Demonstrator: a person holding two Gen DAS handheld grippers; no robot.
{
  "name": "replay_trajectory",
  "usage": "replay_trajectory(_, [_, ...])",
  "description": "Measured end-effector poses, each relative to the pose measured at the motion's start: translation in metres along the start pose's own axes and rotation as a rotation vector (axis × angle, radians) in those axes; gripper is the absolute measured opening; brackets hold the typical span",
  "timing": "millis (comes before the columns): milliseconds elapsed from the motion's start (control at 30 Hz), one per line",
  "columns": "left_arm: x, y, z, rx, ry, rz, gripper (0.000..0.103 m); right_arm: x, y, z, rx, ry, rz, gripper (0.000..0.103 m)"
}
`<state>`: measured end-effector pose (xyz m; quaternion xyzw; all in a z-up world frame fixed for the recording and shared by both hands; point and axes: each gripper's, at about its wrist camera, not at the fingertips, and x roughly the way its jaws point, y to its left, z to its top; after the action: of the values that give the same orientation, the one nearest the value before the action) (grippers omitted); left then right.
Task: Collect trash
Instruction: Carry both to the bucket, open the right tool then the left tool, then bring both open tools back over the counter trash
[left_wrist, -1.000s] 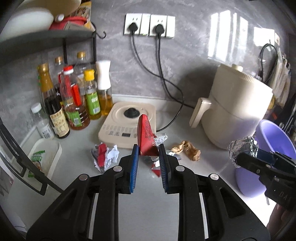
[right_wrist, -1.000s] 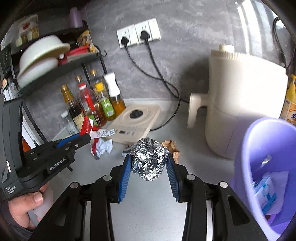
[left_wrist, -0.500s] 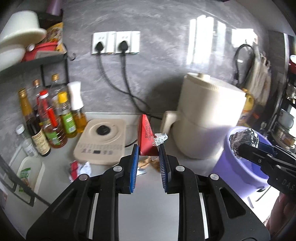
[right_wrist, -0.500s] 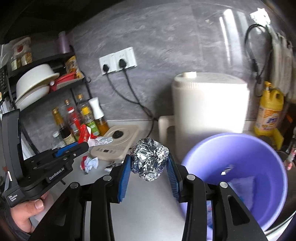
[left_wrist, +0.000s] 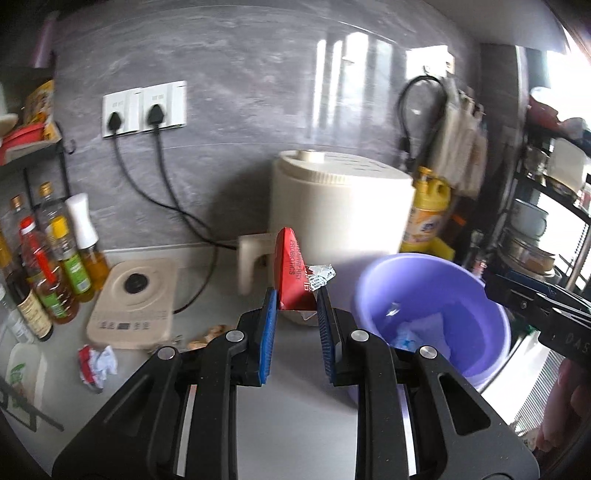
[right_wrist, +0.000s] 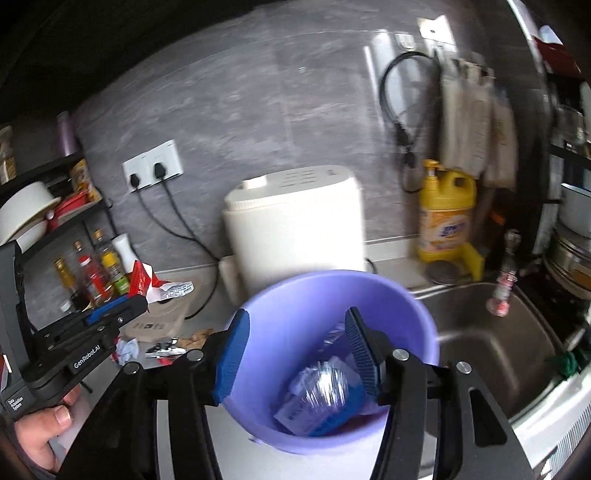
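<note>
My left gripper is shut on a red snack wrapper and holds it above the counter, left of the purple bin. My right gripper is open and empty, right over the purple bin. The foil ball is blurred inside the bin among other trash. The left gripper with its wrapper also shows at the left of the right wrist view. A crumpled red-and-white paper and a brown scrap lie on the counter.
A cream appliance stands behind the bin. An induction plate and sauce bottles are at the left. A yellow detergent jug and a steel sink are at the right.
Both grippers swung right toward the bin. My right gripper opened and the foil ball dropped into the bin. The left gripper still holds the red wrapper.
</note>
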<state>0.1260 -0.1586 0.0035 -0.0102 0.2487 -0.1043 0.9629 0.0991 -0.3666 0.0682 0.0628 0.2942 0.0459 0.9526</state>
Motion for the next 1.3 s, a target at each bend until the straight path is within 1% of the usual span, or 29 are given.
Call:
replay_trajectory(267, [0.003,-0.034,0.002,0.044,0.004,-0.066,0.022,-0.024,-0.025,-0.012,0.036,-0.002,-0.051,0.054])
replay_trajectory(467, [0.007,-0.054,0.002,0.074,0.012,-0.108,0.022,-0.038,-0.036,-0.016,0.060,-0.015,-0.085,0.054])
replay_trajectory(567, [0.011,-0.061,0.001,0.092,0.042,-0.134,0.026,-0.044,-0.039,-0.020,0.068,-0.017,-0.095,0.054])
replay_trajectory(633, [0.013,-0.063,0.000,0.102,0.058,-0.147,0.040,-0.046,-0.039,-0.022,0.067,-0.014,-0.094,0.054])
replay_trajectory(667, [0.011,-0.062,-0.001,0.103,0.050,-0.143,0.049,-0.045,-0.038,-0.023,0.067,-0.013,-0.094,0.054])
replay_trajectory(767, [0.009,-0.057,-0.003,0.101,0.052,-0.130,0.058,-0.043,-0.033,-0.027,0.064,-0.001,-0.079,0.054])
replay_trajectory(800, [0.008,-0.053,-0.004,0.096,0.054,-0.119,0.065,-0.041,-0.032,-0.027,0.062,0.002,-0.074,0.054])
replay_trajectory(833, [0.007,-0.049,-0.005,0.092,0.053,-0.108,0.069,-0.039,-0.029,-0.027,0.058,0.005,-0.066,0.054])
replay_trajectory(867, [0.006,-0.044,-0.006,0.085,0.050,-0.093,0.076,-0.036,-0.026,-0.028,0.053,0.009,-0.055,0.054])
replay_trajectory(900, [0.004,-0.040,-0.007,0.080,0.049,-0.084,0.081,-0.034,-0.022,-0.028,0.047,0.013,-0.045,0.054])
replay_trajectory(967, [0.000,-0.027,-0.009,0.064,0.049,-0.055,0.087,-0.028,-0.013,-0.030,0.035,0.022,-0.020,0.054])
replay_trajectory(1100, [-0.005,-0.005,-0.013,0.046,0.055,0.007,0.091,-0.016,0.008,-0.031,0.010,0.040,0.030,0.054])
replay_trajectory(1300, [-0.017,0.035,-0.019,0.005,0.056,0.106,0.093,0.000,0.035,-0.030,-0.024,0.058,0.095,0.055])
